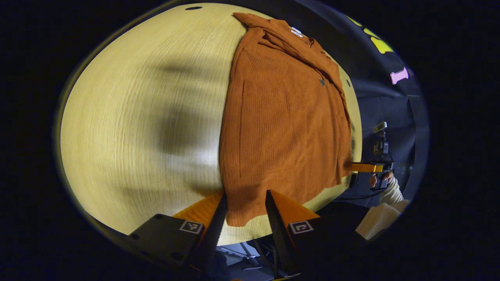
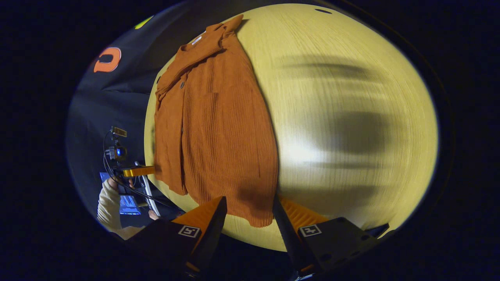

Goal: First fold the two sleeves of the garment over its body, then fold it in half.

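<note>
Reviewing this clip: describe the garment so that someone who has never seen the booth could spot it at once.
Find the pale wooden table that spans the left gripper view. Lying flat on it, running to its near edge, is the garment: a rust-orange ribbed knit with a collar and dark buttons. It is the one cloth item on the tabletop, its hem corner between the open left gripper fingers.

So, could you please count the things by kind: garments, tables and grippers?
Garments: 1, the garment, lying on the table.
Tables: 1, the table, of pale wood.
Grippers: 2, the left gripper and the right gripper, each with its fingers apart at a bottom corner of the garment.
Total: 4
</note>
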A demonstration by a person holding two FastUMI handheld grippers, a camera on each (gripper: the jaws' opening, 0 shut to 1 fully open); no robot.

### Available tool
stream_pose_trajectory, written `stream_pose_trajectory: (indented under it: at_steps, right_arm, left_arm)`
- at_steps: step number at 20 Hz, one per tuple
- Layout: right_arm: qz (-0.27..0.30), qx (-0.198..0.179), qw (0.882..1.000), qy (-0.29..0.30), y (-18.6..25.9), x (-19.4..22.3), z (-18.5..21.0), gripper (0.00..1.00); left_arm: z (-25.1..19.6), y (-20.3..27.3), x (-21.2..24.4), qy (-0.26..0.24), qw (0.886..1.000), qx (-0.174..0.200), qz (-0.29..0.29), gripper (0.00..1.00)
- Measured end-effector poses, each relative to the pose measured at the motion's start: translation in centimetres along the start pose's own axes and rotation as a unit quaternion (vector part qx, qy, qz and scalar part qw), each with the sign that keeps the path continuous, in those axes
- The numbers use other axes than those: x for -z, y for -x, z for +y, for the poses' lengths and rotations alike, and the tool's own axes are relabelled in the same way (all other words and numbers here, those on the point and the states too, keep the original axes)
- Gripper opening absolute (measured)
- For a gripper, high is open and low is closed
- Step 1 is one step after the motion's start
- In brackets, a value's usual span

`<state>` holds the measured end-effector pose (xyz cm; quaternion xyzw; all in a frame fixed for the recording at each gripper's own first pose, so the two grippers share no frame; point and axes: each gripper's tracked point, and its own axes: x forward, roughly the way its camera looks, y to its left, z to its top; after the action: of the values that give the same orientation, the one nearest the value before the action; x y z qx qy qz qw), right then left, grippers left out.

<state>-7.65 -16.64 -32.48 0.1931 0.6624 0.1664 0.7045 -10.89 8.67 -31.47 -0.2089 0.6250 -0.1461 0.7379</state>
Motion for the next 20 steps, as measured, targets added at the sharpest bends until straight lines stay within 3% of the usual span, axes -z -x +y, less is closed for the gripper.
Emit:
stream_pose_trajectory:
  at_steps: [1, 3, 4, 5, 6, 8, 9, 12, 14, 15, 17, 20]
  right_arm:
    - [-0.001, -0.003, 1.000, -0.001, -0.1, 0.0, 0.2, 0.73]
    - [0.002, -0.011, 1.000, -0.014, 0.0, 0.0, 0.5, 0.73]
    - [0.005, -0.013, 1.000, -0.022, -0.2, 0.1, 0.6, 0.73]
    - [0.010, -0.002, 1.000, -0.025, -0.5, 0.4, 0.2, 0.73]
    - [0.011, 0.008, 0.999, -0.032, -0.9, 0.3, -0.3, 0.72]
    - [0.010, 0.000, 0.999, -0.046, -0.5, 0.2, -0.2, 0.30]
    - [0.007, -0.005, 0.999, -0.047, -0.5, 0.2, -0.1, 0.29]
    - [0.005, -0.006, 0.999, -0.043, -0.7, 0.6, -0.1, 0.30]
    - [0.004, 0.016, 0.999, -0.033, -0.8, 0.5, -0.8, 0.29]
    - [0.005, 0.018, 0.999, -0.032, -0.7, 0.5, -1.0, 0.11]
    - [0.002, 0.017, 0.999, -0.034, -0.8, 0.2, -0.7, 0.13]
    - [-0.010, 0.017, 1.000, -0.013, -0.8, 0.7, -0.4, 0.05]
  left_arm:
    - [-0.2, 0.1, -0.1, 0.009, 1.000, 0.001, -0.002, 0.63]
    - [-0.3, 0.1, -0.1, 0.017, 1.000, -0.001, -0.003, 0.62]
    - [0.0, 0.1, 0.0, 0.013, 1.000, -0.011, -0.002, 0.52]
    - [0.8, -0.2, 0.4, 0.010, 0.999, -0.032, 0.007, 0.59]
    - [1.0, -0.3, 0.5, 0.019, 0.999, -0.042, 0.009, 0.41]
    - [0.8, -0.4, 0.6, 0.036, 0.998, -0.047, 0.011, 0.24]
    - [0.9, -0.5, 0.7, 0.035, 0.998, -0.056, 0.010, 0.23]
    - [0.4, -0.9, 0.7, 0.021, 0.998, -0.065, 0.003, 0.07]
    - [0.4, -1.1, 0.6, 0.019, 0.997, -0.068, 0.002, 0.04]
    - [0.2, -1.1, 0.6, 0.019, 0.997, -0.070, 0.002, 0.04]
    - [0.1, -1.1, 0.6, 0.014, 0.997, -0.071, 0.002, 0.03]
    - [-0.1, -1.1, 0.2, 0.010, 0.997, -0.082, -0.001, 0.03]
